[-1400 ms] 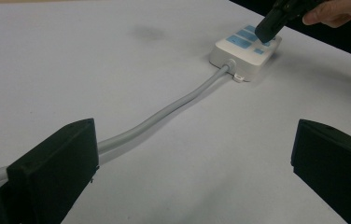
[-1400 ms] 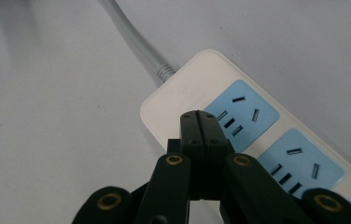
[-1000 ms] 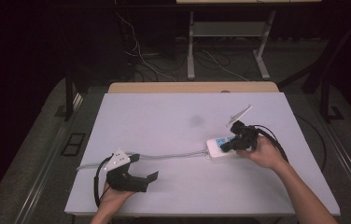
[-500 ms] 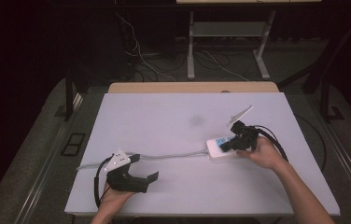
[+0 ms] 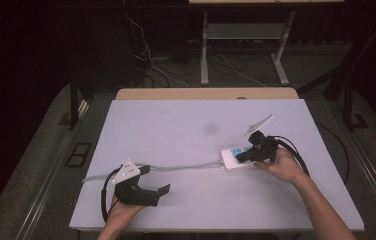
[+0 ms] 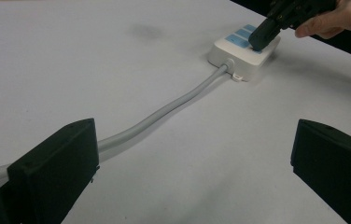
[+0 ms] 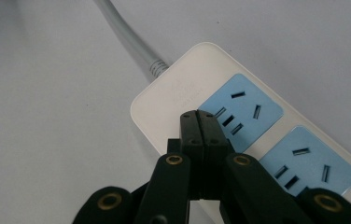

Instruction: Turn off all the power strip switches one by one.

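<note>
A pale surface (image 5: pixel 191 145) in a dark room, with cables trailing over the floor behind it, carries a white power strip (image 5: pixel 236 159) whose grey cord (image 5: pixel 186 165) runs across toward the left tool (image 5: pixel 162 192). The right tool (image 5: pixel 240 158) has its jaws pressed together with nothing between them, tips resting on the strip's near end beside the first blue socket (image 7: pixel 241 112) (contact looks likely in the right gripper view, though the exact pressure cannot be judged). The strip lies directly under that tool and well apart from the left one, whose jaws stand wide apart just over the surface, the cord passing just beside the jaw seen at the left of the left gripper view.

The risks, as they appear from here: a push from the closed tips could slide the light strip across the smooth surface rather than work anything on it, since nothing braces it. The tips might also slip off the plain white casing into the socket slots. And should the left tool pull the cord, the strip could swing out from under the right tool.
</note>
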